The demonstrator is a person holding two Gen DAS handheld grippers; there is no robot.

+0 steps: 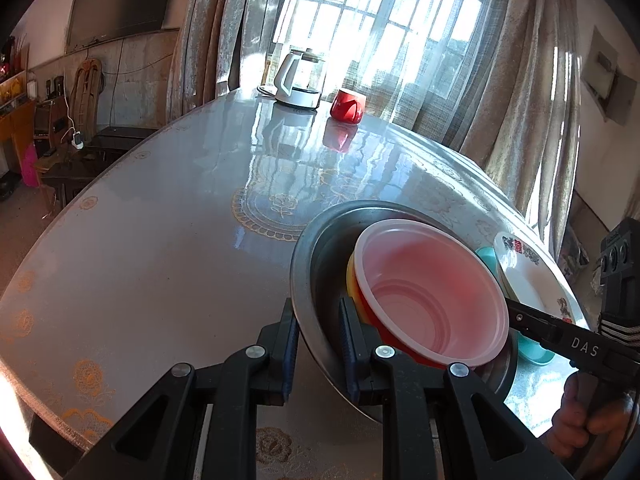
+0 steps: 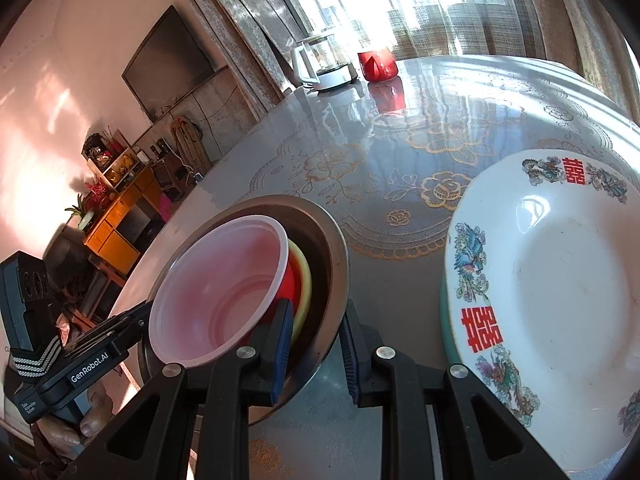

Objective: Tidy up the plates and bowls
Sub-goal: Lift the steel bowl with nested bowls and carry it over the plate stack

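A metal bowl [image 1: 316,232] holds a nested stack: a yellow bowl [image 1: 351,280], a red bowl [image 1: 400,340] and, innermost, a pale pink plastic bowl [image 1: 432,292]. My left gripper [image 1: 318,312] is shut on the metal bowl's near-left rim, one finger inside and one outside. On the opposite side, my right gripper [image 2: 317,308] is shut on the rim of the same metal bowl [image 2: 336,240], beside the pink bowl [image 2: 224,280]. Each gripper shows in the other's view, the right gripper [image 1: 516,314] and the left gripper [image 2: 140,316]. Whether the bowl rests on the table I cannot tell.
A white plate [image 2: 560,280] with red characters lies on a teal plate [image 2: 444,320], close to the right of the metal bowl. A white kettle [image 1: 300,80] and a red cup [image 1: 348,106] stand at the far edge of the round, glossy table [image 1: 160,240].
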